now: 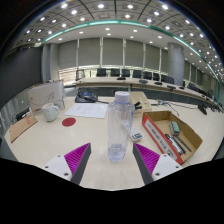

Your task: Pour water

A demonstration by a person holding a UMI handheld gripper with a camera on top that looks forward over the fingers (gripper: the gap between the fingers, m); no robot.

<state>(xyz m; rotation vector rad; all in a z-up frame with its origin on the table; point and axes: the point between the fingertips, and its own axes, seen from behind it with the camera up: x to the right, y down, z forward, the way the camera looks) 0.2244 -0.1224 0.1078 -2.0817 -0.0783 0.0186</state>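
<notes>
Here, we see:
Jaws: spread wide, gripping nothing.
Bottle (120, 125): clear, upright on the table (60, 150), between and just ahead of the pads (75, 157).
Box (170, 135): at three o'clock of the bottle.

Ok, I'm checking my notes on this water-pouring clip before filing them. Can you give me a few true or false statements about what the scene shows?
1. A clear plastic bottle stands upright on the table. True.
2. The gripper is shut on the bottle. False: the fingers are open, and the bottle stands just ahead, in line with the gap between them.
3. A red disc lies on the table beyond the fingers. True.
4. The open cardboard box stands on the bottle's red disc side. False: it stands on the opposite side.
</notes>
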